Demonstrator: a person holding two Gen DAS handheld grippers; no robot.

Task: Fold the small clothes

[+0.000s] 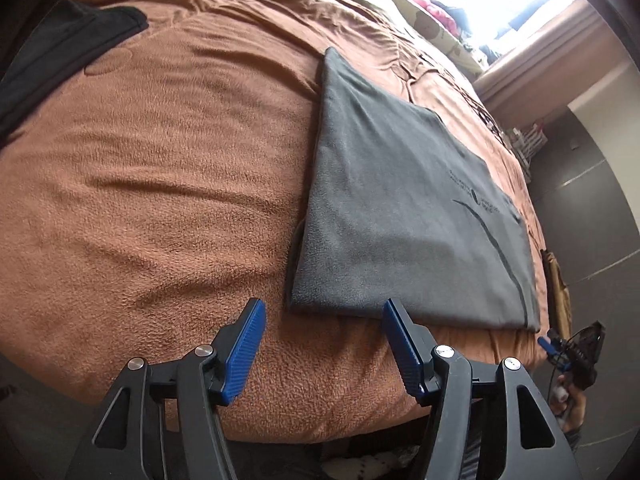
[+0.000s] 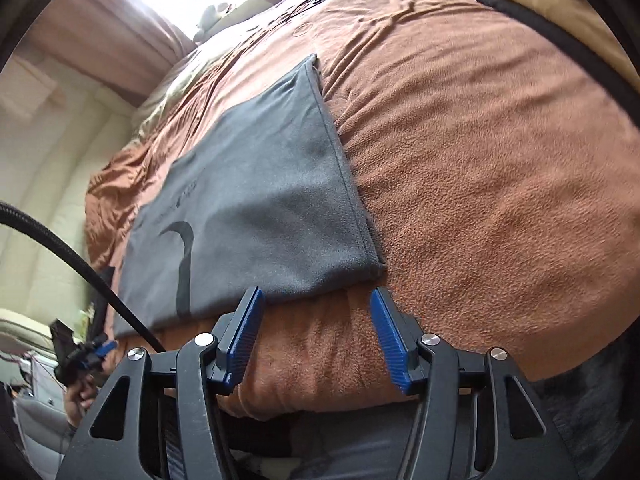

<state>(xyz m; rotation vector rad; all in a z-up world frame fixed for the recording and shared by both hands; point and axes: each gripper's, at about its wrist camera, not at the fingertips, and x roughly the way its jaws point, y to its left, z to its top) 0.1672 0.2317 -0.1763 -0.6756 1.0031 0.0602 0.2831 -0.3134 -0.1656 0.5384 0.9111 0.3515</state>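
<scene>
Though print unreadable on folded grey shirt (image 1: 400, 208), both grippers' fingers (image 1: 244, 348) apart, empty.

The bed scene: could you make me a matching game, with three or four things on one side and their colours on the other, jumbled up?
Things:
1. Folded fleece garment with a dark printed curve
2. Fuzzy blanket covering the bed
3. Ribbed pads on the jaws
4. Flat cloth at the far corner

Colours:
A. Blue
B. Black
C. Grey
D. Rust brown

Pairs: 1-C, 2-D, 3-A, 4-B
</scene>
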